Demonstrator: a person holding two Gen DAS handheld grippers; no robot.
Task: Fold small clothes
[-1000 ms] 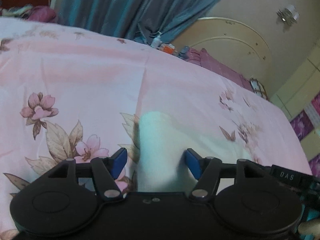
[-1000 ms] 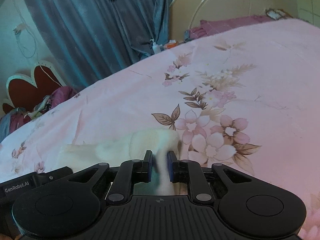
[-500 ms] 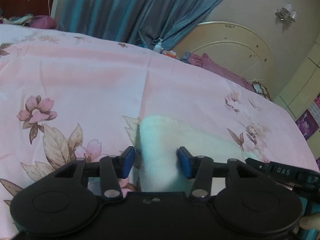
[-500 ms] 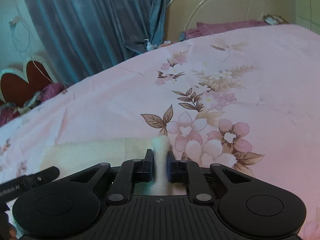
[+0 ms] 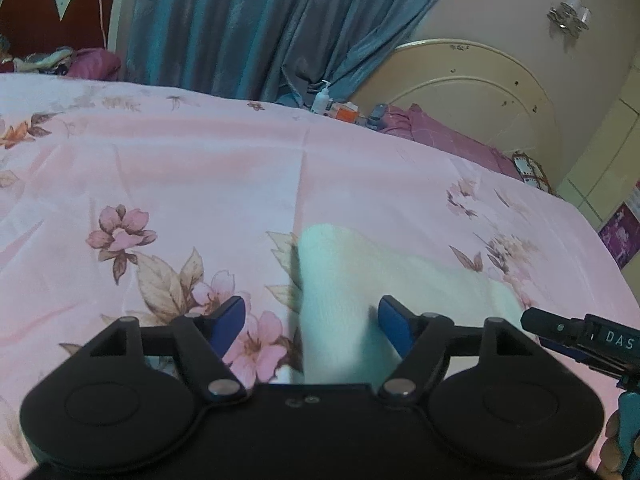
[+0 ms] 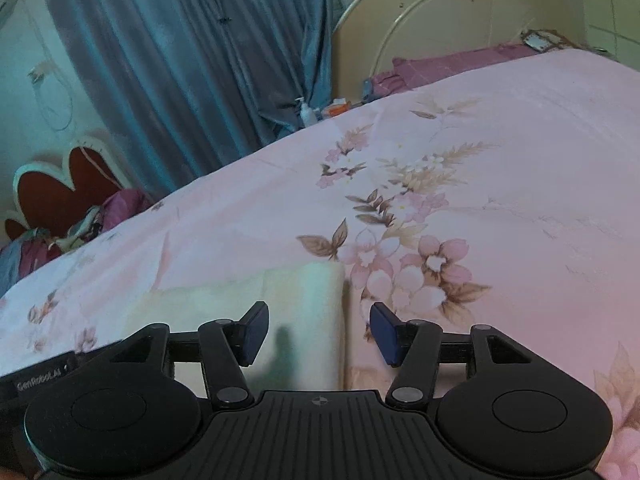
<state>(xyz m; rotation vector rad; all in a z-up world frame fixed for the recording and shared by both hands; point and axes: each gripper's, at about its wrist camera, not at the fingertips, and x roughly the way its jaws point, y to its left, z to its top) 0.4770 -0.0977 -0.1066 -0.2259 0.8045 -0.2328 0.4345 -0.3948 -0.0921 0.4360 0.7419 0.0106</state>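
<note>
With both my left gripper [image 5: 308,320] and right gripper [image 6: 318,330] jaws opening, empty, over the pale garment [image 5: 360,280] on the bed [image 5: 200,184], its apparently folded edge may spring loose.

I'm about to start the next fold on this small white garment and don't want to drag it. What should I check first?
1. Left gripper free of the white garment: ok, jaws opening, cloth between them but pads clear.
2. Right gripper free: ok, jaws opening, pads off the garment's edge.
3. Garment lying flat on the floral bedsheet: ok where visible.
4. Fold edges aligned: cannot tell, near part hidden by the grippers.
5. Bedsheet around the garment free of other items: ok.
</note>
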